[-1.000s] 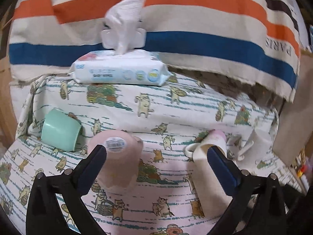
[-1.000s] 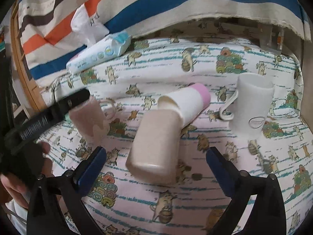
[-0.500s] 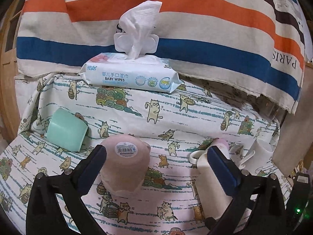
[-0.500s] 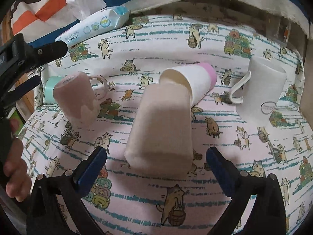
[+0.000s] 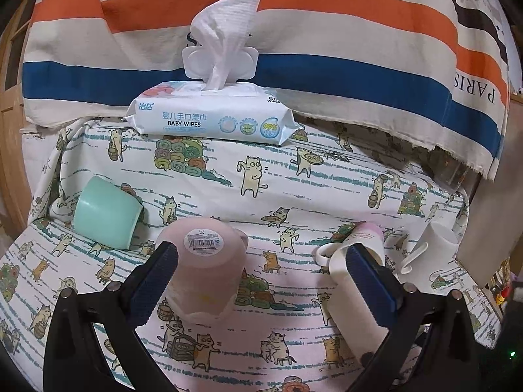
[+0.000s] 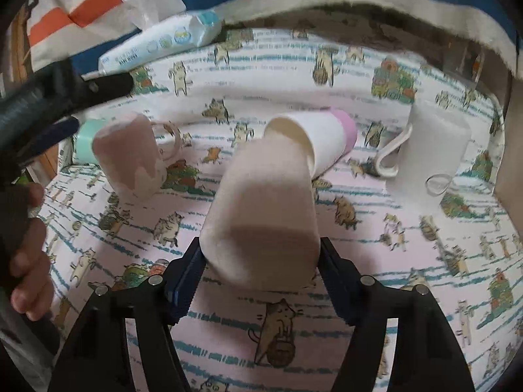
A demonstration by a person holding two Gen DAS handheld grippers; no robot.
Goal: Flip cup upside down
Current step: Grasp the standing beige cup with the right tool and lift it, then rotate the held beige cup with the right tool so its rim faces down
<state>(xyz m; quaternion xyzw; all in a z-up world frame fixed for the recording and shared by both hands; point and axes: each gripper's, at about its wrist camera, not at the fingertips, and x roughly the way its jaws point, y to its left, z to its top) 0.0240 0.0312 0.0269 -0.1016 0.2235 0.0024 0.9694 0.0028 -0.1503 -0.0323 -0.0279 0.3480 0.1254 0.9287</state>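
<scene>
Beige cup (image 6: pixel 261 215) is lying on its side between the right gripper (image 6: pixel 261 272) pads, base toward the camera.
From the left wrist, the left gripper (image 5: pixel 258 274) is spreading wide over the cat-print cloth (image 5: pixel 294 196); an upturned pink mug (image 5: pixel 206 268) is standing just inside its left finger, not pinched, with the same beige cup (image 5: pixel 351 300) partly hiding behind the right finger. From the right wrist, both pads are pressing the cup's flanks near its base, its mouth butting a white-and-pink tumbler (image 6: pixel 320 140) lying beyond.
</scene>
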